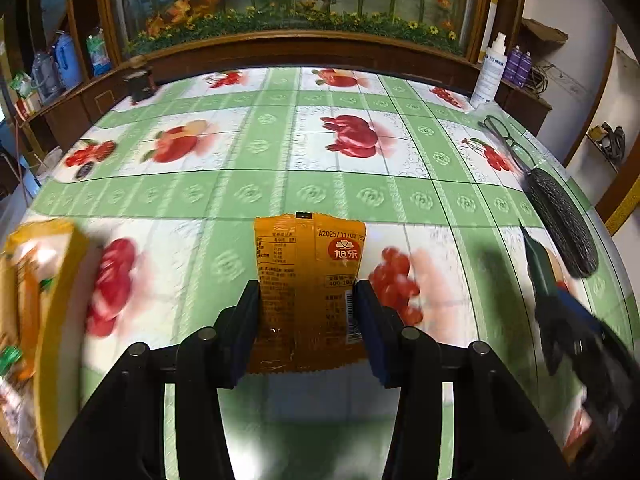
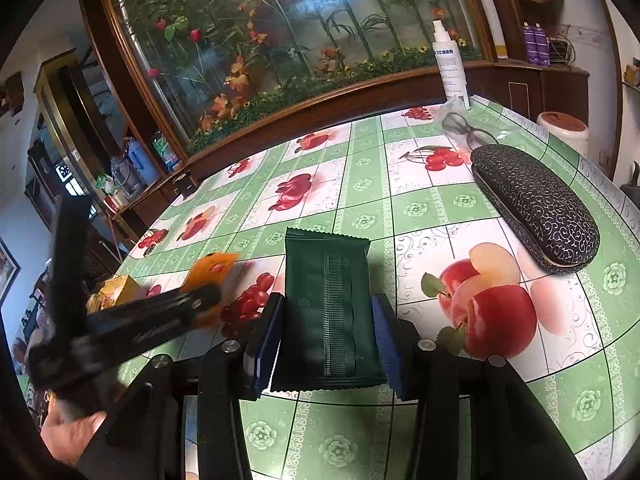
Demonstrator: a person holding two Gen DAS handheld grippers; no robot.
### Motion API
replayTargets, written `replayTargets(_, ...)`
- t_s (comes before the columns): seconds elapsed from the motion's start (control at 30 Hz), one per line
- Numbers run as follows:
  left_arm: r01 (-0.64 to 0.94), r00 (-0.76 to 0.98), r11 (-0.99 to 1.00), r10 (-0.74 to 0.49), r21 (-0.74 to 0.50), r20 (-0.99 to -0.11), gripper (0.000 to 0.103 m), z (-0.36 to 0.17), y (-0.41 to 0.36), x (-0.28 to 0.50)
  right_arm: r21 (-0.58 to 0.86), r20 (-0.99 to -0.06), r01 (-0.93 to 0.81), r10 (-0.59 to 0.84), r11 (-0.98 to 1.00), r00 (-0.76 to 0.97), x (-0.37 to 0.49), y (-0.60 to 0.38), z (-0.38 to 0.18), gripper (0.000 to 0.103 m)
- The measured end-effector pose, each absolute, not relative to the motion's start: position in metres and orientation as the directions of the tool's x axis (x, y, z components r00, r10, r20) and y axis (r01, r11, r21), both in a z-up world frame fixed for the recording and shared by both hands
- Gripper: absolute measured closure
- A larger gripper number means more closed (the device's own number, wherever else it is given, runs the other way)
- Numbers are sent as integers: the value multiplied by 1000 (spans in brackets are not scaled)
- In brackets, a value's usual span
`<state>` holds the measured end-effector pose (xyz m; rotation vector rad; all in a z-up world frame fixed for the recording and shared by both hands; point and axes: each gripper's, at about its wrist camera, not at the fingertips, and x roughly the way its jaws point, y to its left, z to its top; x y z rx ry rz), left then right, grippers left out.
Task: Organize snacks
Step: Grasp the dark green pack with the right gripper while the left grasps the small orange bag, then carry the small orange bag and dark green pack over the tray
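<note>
My left gripper (image 1: 308, 292) is shut on an orange snack packet (image 1: 312, 264), its blue pads pressing both long edges, held above the fruit-patterned tablecloth (image 1: 280, 152). My right gripper (image 2: 328, 304) is shut on a dark green snack packet (image 2: 324, 300) with a ribbed back seam. In the right wrist view the left gripper (image 2: 200, 300) shows blurred at the left, the orange snack packet (image 2: 212, 268) sticking out of it. The right gripper (image 1: 560, 312) with the dark green snack packet (image 1: 538, 268) appears blurred at the right edge of the left wrist view.
A yellow snack box (image 1: 52, 300) sits at the table's left edge. A black patterned glasses case (image 2: 536, 208), a pair of glasses (image 2: 468, 130) and a white spray bottle (image 2: 450, 66) lie at the far right. A wooden cabinet (image 1: 300, 50) borders the table's back. A hand (image 2: 68, 436) shows lower left.
</note>
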<state>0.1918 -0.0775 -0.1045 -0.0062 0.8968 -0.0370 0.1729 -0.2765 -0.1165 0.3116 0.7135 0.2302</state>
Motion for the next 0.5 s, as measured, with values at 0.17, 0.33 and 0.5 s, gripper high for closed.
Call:
replayTargets(0.17,-4,649,999,-30,-44,-760,58,-92,-49,149,360,-592,-131,334,924,733,170,-268,-113,57)
replayTargets(0.33,-28,688,999,-9,-39,-726,58,-77,-35,118,333,-561,-189,355,924,747,160,-251,-105,57)
replayTargets(0.5,-39,725,999,6,-32,-688,58,-63,-24,92,303,-523,-252,381,919,762,146,-229,-94,57)
